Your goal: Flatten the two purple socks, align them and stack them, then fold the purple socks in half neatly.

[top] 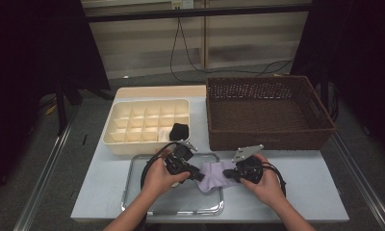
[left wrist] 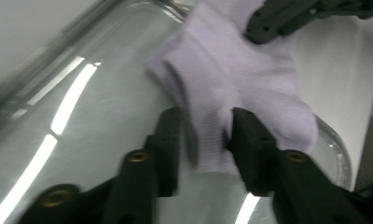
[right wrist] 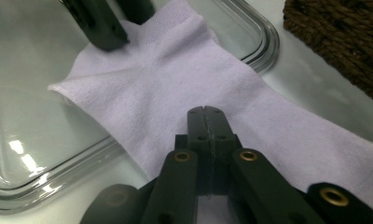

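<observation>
A pale lilac sock lies flat across the right rim of a clear tray, part on the tray and part on the table. In the left gripper view, my left gripper stands over the sock's near end, and a raised fold of fabric fills the gap between its jaws. My right gripper is shut, jaw against jaw, its tips resting on top of the sock near the middle. In the high view, the left gripper and right gripper face each other across the sock.
A cream divided box stands behind the tray, with a black rolled bundle in its front right cell. A brown wicker basket sits at the back right. The table's front edge runs close under both hands.
</observation>
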`<state>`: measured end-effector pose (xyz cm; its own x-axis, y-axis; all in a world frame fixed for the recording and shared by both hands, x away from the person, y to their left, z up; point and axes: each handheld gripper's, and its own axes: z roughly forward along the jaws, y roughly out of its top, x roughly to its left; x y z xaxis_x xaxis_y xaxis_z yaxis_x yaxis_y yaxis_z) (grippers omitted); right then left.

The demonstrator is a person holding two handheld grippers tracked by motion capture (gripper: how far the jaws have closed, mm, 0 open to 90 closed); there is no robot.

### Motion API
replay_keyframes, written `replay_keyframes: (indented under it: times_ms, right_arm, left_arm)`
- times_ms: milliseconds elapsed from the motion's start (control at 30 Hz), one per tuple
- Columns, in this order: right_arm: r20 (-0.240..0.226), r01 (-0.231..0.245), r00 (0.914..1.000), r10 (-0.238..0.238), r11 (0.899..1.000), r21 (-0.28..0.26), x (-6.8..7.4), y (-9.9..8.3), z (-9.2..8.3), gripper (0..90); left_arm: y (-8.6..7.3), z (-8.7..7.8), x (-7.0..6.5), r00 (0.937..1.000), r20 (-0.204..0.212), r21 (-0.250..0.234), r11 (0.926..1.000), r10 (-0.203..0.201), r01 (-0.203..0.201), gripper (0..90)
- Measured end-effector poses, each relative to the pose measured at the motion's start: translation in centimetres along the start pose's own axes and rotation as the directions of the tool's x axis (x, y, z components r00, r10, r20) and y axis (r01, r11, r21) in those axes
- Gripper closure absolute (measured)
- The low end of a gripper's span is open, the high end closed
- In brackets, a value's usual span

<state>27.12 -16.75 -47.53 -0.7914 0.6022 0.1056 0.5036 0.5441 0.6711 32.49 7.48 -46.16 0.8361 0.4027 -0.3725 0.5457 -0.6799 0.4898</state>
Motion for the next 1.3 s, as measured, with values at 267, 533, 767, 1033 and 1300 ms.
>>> replay_keyframes:
  times_ms: [267, 533, 767, 1033, 1300]
  right_arm:
    - [0.014, -0.006, 0.9999, 0.006, 1.000, -0.007, 0.1, -0.1, 0.0, 90.0]
    - [0.010, 0.005, 0.9999, -0.005, 1.000, -0.006, 0.1, 0.0, 0.1, 90.0]
    - [-0.019, -0.001, 0.9998, 0.001, 1.000, -0.011, 0.2, 0.1, 0.2, 90.0]
    - [-0.051, -0.007, 0.9987, 0.006, 1.000, -0.015, 0.7, 0.2, 0.3, 90.0]
    - [-0.101, -0.024, 0.9947, 0.021, 0.999, -0.031, 0.6, -0.3, -0.1, 90.0]
  left_arm:
    - [0.4, 0.4, -0.5, 0.9997, 0.009, 0.041, 0.9989, -0.023, 0.023, 79.7]
    - [0.8, -0.3, -0.3, 0.9951, 0.094, 0.047, 0.9986, -0.029, 0.025, 83.1]
    - [2.4, -2.2, -0.7, 0.9890, 0.144, -0.003, 0.9994, -0.034, 0.035, 84.6]
    - [4.6, -2.0, -2.2, 0.9870, 0.161, 0.018, 0.9998, 0.005, -0.008, 84.6]
    - [6.3, -2.1, -3.0, 0.9855, 0.168, 0.031, 0.9990, 0.025, -0.031, 84.7]
